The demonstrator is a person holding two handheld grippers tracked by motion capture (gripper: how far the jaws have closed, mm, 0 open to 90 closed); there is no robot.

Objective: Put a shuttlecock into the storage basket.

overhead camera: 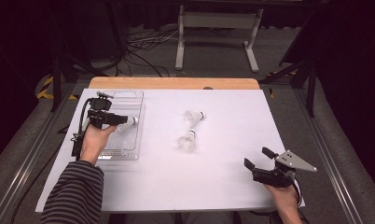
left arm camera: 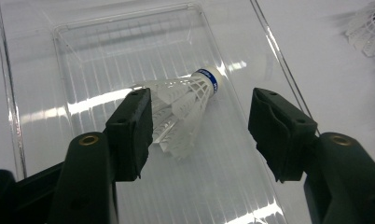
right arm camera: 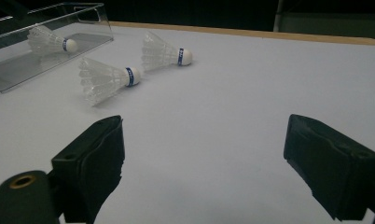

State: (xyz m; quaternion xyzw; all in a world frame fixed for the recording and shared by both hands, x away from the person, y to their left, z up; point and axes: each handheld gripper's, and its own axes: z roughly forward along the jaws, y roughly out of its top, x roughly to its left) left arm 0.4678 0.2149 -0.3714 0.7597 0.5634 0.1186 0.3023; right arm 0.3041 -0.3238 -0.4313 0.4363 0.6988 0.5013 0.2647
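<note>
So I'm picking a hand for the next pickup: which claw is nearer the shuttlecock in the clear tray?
Left. The left claw hangs open over the shuttlecock in the tray; the right claw sits across the table, open.

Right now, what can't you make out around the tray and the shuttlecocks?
- Shuttlecock in the tray, left gripper view: part of its skirt is behind one pad of the open left tongs; contact with that pad can't be judged.
- Clear tray, high view: the person's hand hides its near left side.
- Two shuttlecocks on the table, high view: too small and blurred for the feathers.
- Blue band print, right gripper view: too small to read.
</note>
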